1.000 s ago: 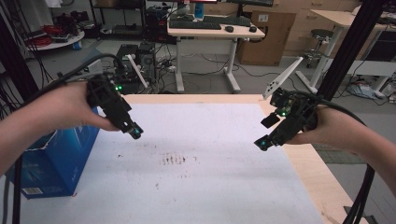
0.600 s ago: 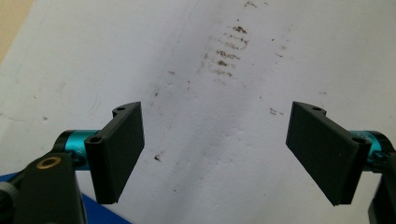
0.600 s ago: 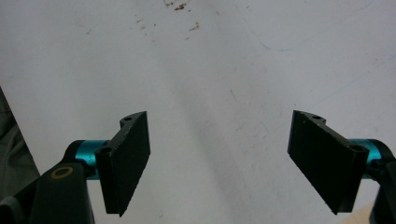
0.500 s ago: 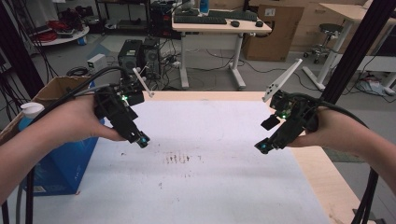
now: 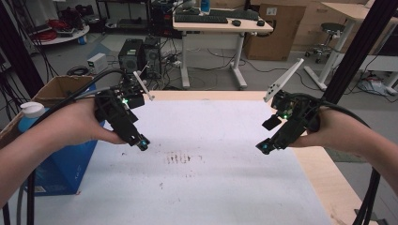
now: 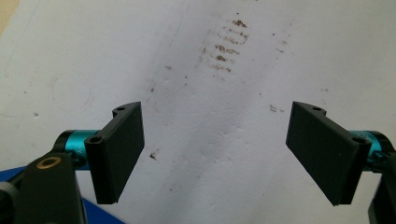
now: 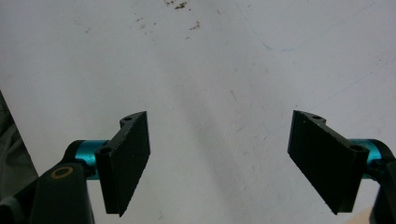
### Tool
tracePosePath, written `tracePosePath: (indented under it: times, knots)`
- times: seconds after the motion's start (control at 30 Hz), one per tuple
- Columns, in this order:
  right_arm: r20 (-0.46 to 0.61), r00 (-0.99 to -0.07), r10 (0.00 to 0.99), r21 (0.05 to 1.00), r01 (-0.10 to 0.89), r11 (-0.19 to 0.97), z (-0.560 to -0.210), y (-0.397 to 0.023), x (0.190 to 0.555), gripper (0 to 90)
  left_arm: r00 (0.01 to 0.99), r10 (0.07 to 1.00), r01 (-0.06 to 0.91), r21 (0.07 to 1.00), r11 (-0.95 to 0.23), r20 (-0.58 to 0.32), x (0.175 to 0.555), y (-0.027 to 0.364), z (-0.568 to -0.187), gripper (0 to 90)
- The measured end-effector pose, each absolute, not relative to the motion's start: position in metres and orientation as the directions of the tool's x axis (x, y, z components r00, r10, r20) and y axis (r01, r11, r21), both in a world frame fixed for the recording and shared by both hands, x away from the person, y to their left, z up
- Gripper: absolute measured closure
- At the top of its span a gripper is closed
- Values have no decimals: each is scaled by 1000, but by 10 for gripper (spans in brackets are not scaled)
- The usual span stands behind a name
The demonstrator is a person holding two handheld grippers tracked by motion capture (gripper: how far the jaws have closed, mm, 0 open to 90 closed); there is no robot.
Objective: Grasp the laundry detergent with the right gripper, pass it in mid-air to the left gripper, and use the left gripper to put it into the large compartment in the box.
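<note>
Fingers (image 6: pixel 121 154) spread wide over bare white sheet (image 5: pixel 211 187).

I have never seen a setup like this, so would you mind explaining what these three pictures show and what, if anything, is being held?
No robot arm is at work here: a person holds a hand-operated two-jaw tool in each hand. In the high view, taken from above the person's side of the table, the left gripper is at the left and the right gripper at the right, both hovering over a white sheet that covers the wooden table.

The other two pictures come from small cameras riding on each tool, looking along its black jaws. In both, the jaws stand wide apart with nothing between them, so nothing is held.

On the sheet there are only some brown smudges, near the middle. A blue box stands beside the table at the left.
</note>
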State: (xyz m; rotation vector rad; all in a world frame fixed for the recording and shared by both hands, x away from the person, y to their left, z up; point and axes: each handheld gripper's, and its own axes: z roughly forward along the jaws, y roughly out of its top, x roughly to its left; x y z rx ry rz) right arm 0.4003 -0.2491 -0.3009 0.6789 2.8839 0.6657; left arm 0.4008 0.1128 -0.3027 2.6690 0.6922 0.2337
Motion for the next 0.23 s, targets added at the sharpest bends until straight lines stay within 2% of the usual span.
tracePosePath:
  times: [0.23]
  knots:
    - [-3, -894, 449, 439, 402, 804, -301, -248, 400, 204, 863, 499, 433, 402, -807, 73, 400, 113, -301, 196]
